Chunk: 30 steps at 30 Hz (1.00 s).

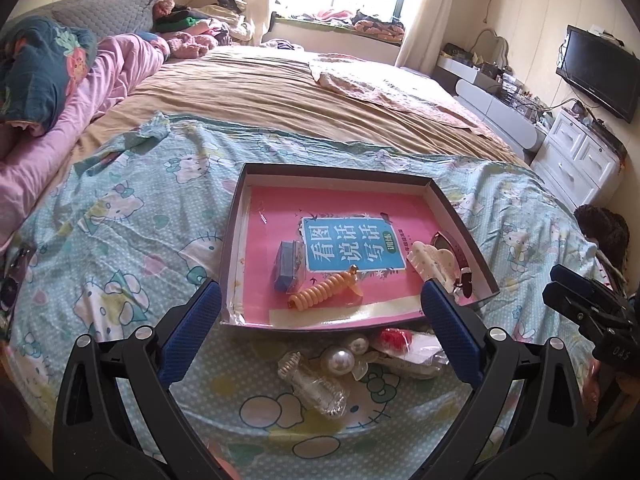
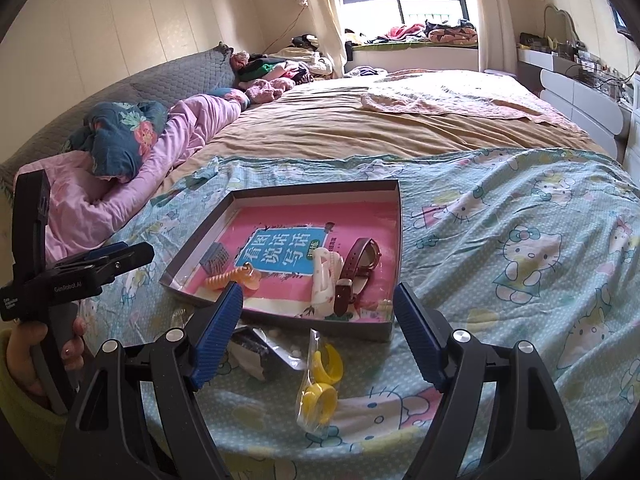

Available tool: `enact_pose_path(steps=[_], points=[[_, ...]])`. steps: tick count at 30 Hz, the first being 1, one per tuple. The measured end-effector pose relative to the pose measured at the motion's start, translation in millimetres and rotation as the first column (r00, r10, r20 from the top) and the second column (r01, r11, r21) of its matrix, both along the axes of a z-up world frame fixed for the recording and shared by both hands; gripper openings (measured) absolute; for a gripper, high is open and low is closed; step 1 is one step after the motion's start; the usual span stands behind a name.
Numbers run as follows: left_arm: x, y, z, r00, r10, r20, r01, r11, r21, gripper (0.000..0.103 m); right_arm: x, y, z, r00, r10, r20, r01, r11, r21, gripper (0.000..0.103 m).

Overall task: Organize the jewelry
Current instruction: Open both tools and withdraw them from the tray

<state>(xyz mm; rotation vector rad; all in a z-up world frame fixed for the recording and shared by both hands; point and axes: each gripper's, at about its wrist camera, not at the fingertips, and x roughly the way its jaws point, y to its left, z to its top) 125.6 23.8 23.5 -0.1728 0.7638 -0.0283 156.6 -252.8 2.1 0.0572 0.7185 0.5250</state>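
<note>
Two grippers, both released and empty, hover at the tray's (image 1: 234, 236) near edge on the bed (image 1: 132, 240). We judge the left gripper (image 1: 320, 304) nearer the pearl clip (image 1: 338, 360); the right gripper (image 2: 318, 308) nearer the bagged yellow rings (image 2: 320, 392), unseen from the left.

Jewelry — part boxed, part loose on the bedsheet
Shallow box (image 1: 472, 232) holds orange spiral tie (image 1: 320, 292), cream claw clip (image 1: 434, 262), maroon watch (image 2: 356, 268); pearl pieces (image 1: 340, 358), yellow rings (image 2: 320, 396) lie just outside.
</note>
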Motion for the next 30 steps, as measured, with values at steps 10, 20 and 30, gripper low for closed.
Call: enact_pose_path(steps=[10, 20, 30], points=[[-17, -4, -8, 1.0, 0.001, -0.016, -0.001, 1.0, 0.018, 0.093, -15, 0, -8, 0.999, 0.026, -0.023, -0.027, 1.0, -0.012, 0.076], [-30, -18, -17, 0.999, -0.038, -0.04, 0.04, 0.997, 0.063, 0.093, -29, 1, -27, 0.997, 0.053, -0.063, -0.057, 0.997, -0.052, 0.076], [-39, -37, -31, 0.993, -0.094, -0.076, 0.1, 0.991, 0.088, 0.093, -38, 2, -49, 0.993, 0.065, -0.099, -0.073, 0.994, -0.084, 0.076]])
